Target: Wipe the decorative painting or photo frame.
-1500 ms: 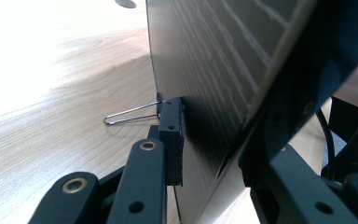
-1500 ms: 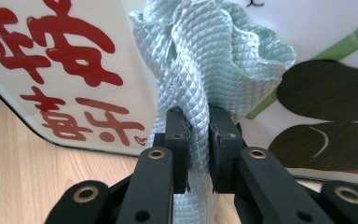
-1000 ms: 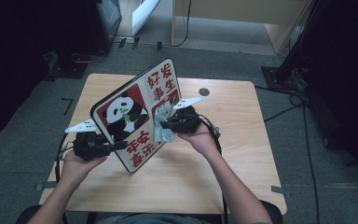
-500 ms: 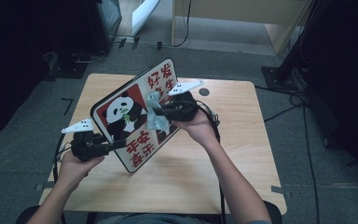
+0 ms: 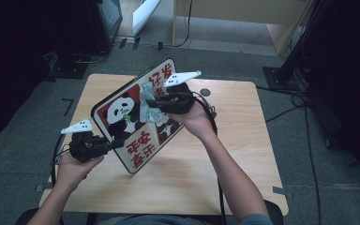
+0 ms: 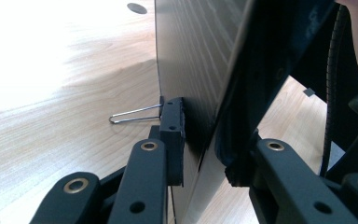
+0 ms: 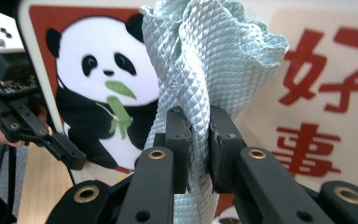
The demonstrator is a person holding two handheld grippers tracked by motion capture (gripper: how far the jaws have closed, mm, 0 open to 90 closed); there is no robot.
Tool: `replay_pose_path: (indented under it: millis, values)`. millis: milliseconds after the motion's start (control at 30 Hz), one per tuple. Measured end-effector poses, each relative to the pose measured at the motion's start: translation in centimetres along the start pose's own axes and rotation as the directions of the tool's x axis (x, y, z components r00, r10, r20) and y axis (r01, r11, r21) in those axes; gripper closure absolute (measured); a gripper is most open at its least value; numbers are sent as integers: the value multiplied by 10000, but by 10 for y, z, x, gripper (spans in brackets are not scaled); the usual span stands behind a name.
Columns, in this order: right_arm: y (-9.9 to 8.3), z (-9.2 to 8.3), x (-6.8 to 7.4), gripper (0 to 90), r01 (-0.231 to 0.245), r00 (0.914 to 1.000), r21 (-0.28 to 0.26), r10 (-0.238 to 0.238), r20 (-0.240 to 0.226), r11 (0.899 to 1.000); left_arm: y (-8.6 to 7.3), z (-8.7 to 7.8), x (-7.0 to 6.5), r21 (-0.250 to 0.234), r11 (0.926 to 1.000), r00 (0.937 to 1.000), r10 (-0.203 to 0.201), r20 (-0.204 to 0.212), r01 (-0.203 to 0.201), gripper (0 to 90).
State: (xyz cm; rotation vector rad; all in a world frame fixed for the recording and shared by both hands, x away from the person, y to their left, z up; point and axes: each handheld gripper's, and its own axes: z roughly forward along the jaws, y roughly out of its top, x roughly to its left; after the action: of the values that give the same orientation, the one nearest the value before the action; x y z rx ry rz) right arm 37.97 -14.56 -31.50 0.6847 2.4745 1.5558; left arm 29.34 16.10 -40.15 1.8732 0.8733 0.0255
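A board (image 5: 133,140) printed with a panda and red characters stands tilted on the wooden table (image 5: 225,178). My left gripper (image 5: 116,142) grips its lower left edge; its jaws have just been closing, with the board's edge (image 6: 196,56) between them, pads (image 6: 175,135) pressing on it. My right gripper (image 5: 151,104) is shut on a bunched pale green cloth (image 5: 146,111) and holds it against the board's face beside the panda. In the right gripper view the cloth (image 7: 205,60) rises between the pads (image 7: 177,144) in front of the board (image 7: 317,93).
A thin wire loop (image 6: 135,114) sticks out from the board's back edge over the tabletop. A dark round hole (image 5: 205,92) sits near the table's far edge. Cables (image 5: 300,101) lie on the floor to the right, dark equipment (image 5: 103,18) at the back left.
My right gripper has carried the cloth upward across the board's face, from near its middle toward the upper part. The left hand and the board have stayed in place.
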Motion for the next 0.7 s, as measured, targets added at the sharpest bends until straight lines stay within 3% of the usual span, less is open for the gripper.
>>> replay_pose_path:
  millis: [267,700]
  values:
    - [10,2,3,808,206,9997,-386,-210,-101,9990,0,0,-2,-31,9999,9996,166,-209,-167,743]
    - [9,17,-1,806,185,9996,-221,-189,-192,9996,0,0,-4,-42,9993,9987,356,-372,-358,752]
